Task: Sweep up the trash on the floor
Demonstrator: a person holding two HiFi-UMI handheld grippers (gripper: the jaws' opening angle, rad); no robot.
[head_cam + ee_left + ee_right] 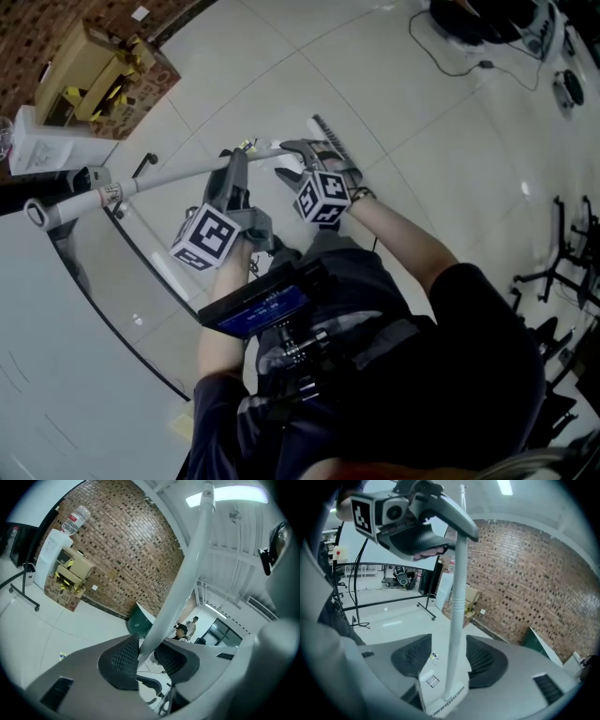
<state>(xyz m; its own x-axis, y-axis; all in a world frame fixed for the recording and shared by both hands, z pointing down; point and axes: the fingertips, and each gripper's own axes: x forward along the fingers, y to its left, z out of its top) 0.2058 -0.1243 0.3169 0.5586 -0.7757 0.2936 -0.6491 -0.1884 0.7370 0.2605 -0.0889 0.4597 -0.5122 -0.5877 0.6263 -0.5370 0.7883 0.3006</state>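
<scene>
- Left gripper [146, 654] is clamped on the pole [187, 569].
- Right gripper [449, 657] gapes wide, with the pole between its jaws untouched; a scrap [434, 656] lies on the floor beyond.
- Step: getting a two-handed grip. Next, likely: close the right gripper, then sweep.

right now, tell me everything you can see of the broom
The broom has a long white handle, plastic or painted metal by its look, with a grey end cap and a labelled band near it. Its pale head, toothed along one edge, points at the tiled floor. The left gripper is clamped on the handle; the right gripper straddles it lower down, open, pads not pressing.
</scene>
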